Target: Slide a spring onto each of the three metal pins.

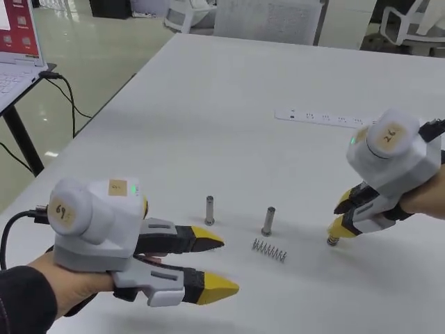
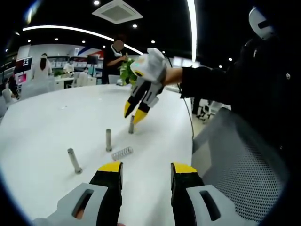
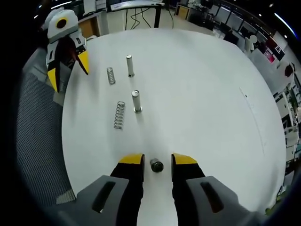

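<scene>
The right gripper (image 1: 340, 216), jaws spread, straddled the rightmost pin (image 3: 156, 165). A spring (image 1: 269, 250) lay on the surface (image 1: 229, 125) just beside the middle pin (image 1: 268, 220). The left gripper (image 1: 228, 263) hovered near-left, jaws apart.

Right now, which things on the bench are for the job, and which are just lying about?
For the job: three pins, two loose springs.
Lying about: power strip, laptop.
</scene>
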{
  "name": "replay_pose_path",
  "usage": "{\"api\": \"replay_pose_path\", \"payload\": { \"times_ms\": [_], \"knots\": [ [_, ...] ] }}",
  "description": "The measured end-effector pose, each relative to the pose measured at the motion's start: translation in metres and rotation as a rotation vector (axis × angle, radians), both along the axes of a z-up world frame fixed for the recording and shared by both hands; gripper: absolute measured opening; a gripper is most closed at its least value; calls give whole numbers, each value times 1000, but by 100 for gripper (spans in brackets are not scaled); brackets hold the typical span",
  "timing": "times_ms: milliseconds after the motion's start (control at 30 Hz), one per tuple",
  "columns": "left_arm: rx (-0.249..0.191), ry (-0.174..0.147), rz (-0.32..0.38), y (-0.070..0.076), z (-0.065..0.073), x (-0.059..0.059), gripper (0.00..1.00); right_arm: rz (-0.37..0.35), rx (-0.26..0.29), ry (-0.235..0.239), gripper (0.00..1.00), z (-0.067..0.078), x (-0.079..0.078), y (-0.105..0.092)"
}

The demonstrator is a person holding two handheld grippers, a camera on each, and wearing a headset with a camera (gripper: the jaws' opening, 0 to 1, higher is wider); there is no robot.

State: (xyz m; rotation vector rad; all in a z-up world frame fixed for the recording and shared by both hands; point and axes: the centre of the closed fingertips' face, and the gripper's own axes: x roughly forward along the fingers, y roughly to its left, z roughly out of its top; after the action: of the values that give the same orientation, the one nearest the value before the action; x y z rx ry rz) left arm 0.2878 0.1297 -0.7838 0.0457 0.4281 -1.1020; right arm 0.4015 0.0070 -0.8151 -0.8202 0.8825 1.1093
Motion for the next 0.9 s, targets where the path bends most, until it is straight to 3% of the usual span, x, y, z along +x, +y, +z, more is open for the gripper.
{"api": "replay_pose_path", "payload": {
  "times_ms": [567,900],
  "knots": [
    [6,4,-4,-1,-1,-1,35,47,47,-25,20,18,-11,25],
    [10,4,-6,-1,-1,-2,35,83,52,-20,20,17,-20,38]
  ]
}}
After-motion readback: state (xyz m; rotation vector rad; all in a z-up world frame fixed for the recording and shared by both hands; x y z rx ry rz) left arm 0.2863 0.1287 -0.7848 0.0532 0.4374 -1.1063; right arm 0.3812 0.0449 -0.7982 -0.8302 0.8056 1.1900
